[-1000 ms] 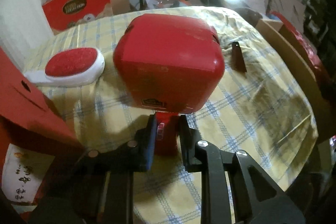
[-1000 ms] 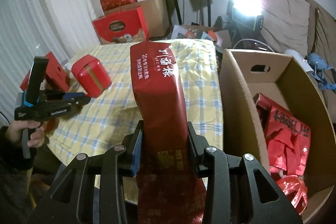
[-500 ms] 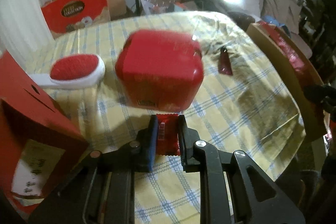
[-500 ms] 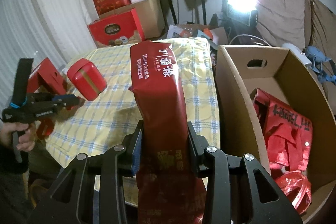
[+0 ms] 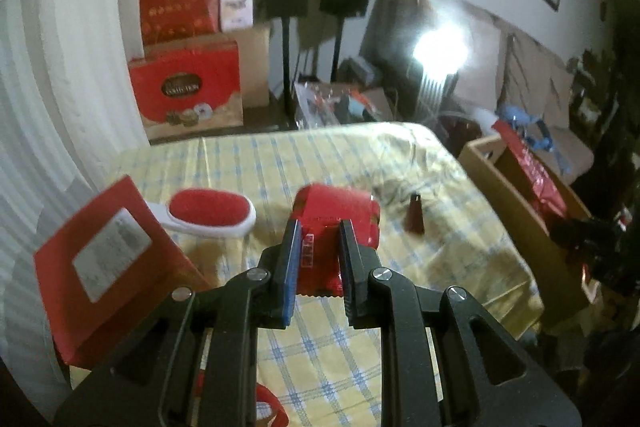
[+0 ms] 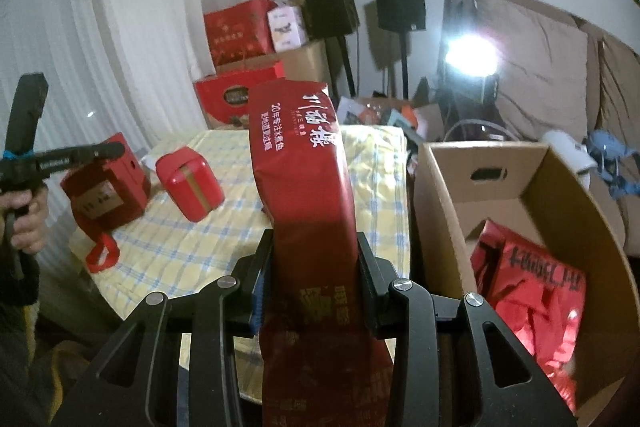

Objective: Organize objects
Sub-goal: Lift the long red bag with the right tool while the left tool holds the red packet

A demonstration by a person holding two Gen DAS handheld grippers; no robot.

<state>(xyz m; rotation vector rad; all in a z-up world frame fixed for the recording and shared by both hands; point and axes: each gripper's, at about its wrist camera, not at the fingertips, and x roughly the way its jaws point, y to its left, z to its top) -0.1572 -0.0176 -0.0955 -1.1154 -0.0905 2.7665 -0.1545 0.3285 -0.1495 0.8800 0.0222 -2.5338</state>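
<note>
- Above the worktop's [image 5: 360, 163] near edge, the left gripper [image 5: 318, 259] has its jaws narrow, clamped on a small red packet [image 5: 320, 263], lifted clear of the checked cloth, likely for carrying.
- The right gripper [image 6: 314, 279] pinches a tall red bag [image 6: 304, 163] upright, just beside the cardboard box [image 6: 440, 203] off the worktop's right edge, probably its destination.
- A red tin [image 6: 188, 183] and a lint brush [image 5: 212, 213] lie near the left edge, unsorted.

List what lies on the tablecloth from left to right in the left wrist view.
Red box with a white label → red-and-white lint brush → red tin → small dark red sachet.
</note>
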